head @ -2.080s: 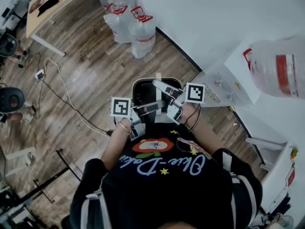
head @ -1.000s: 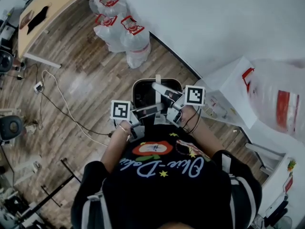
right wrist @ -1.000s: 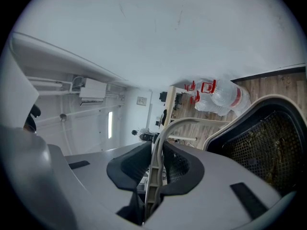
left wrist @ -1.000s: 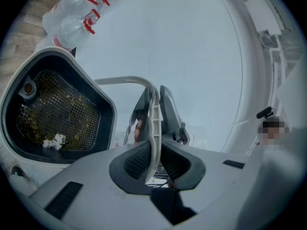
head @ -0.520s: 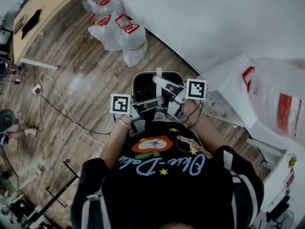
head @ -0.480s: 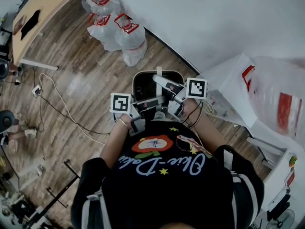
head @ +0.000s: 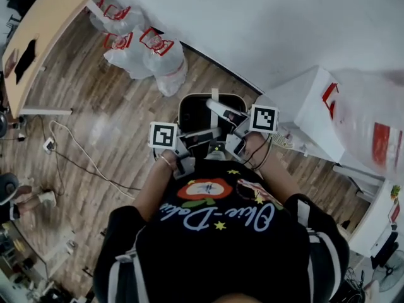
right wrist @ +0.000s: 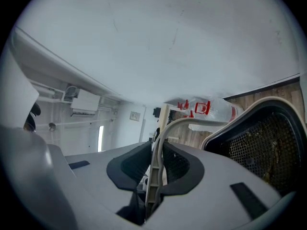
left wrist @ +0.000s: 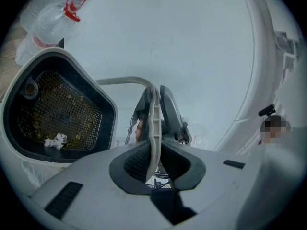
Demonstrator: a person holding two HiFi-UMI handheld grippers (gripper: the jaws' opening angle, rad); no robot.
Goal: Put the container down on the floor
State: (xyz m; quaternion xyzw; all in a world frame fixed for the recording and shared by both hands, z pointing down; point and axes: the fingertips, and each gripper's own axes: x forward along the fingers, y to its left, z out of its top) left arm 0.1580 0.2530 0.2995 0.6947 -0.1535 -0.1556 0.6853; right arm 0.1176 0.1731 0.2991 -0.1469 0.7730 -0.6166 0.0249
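The container [head: 197,110] is a white bin with a black inside and a mesh bottom holding bits of litter. In the head view it hangs in front of the person, over the wood floor by the white wall. Its thin white bail handle [left wrist: 153,123] runs between both grippers. My left gripper [head: 203,134] is shut on the handle, as the left gripper view [left wrist: 154,152] shows. My right gripper [head: 218,108] is shut on the same handle [right wrist: 158,143], pads [right wrist: 180,164] pressed on the strip. The bin's mesh [right wrist: 261,140] fills the right gripper view's right side.
Bagged water jugs [head: 148,48] lie on the floor by the wall, far left of the bin. A white cabinet [head: 309,109] and a large clear jug [head: 372,131] stand at the right. A wooden table [head: 41,33] and floor cables [head: 76,153] are at the left.
The view has swung: the jugs and table have slid left and the wall has come closer. Both grippers keep the same hold on the handle, and the bin stays between them.
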